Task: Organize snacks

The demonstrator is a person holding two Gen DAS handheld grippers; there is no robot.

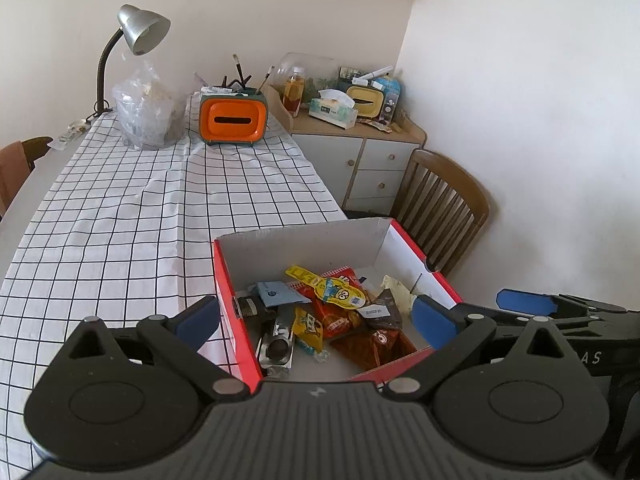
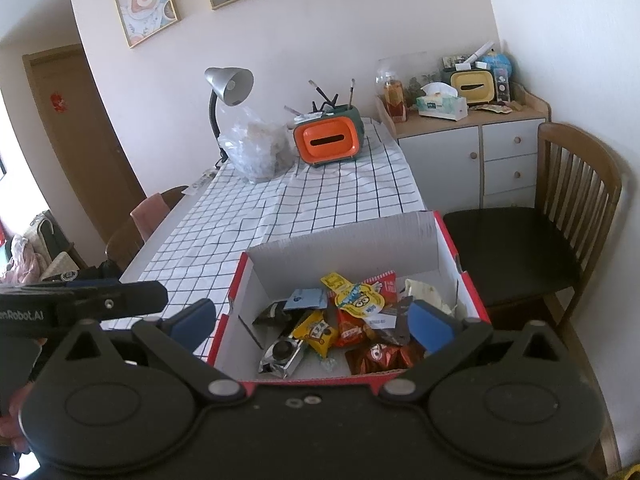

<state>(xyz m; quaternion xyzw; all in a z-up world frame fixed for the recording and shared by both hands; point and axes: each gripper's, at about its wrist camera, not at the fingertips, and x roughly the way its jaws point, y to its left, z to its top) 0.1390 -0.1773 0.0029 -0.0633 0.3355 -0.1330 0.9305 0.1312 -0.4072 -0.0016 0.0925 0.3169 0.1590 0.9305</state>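
A red cardboard box (image 1: 234,300) (image 2: 466,284) with a white inside sits at the near right corner of the table. It holds several snack packets: a yellow cartoon packet (image 1: 338,290) (image 2: 358,298), a silver packet (image 1: 276,346) (image 2: 282,354), a brown packet (image 1: 378,342) (image 2: 380,354) and an orange-red one (image 1: 334,316). My left gripper (image 1: 316,320) hovers open above the box, nothing between its blue pads. My right gripper (image 2: 312,322) is open over the same box, holding nothing. Each gripper shows at the edge of the other's view.
A checked cloth (image 1: 132,208) covers the table. At its far end stand an orange tissue holder (image 1: 233,120) (image 2: 329,138), a clear plastic bag (image 1: 146,110) and a desk lamp (image 1: 140,30). A wooden chair (image 2: 560,220) and a cluttered cabinet (image 2: 472,148) are on the right.
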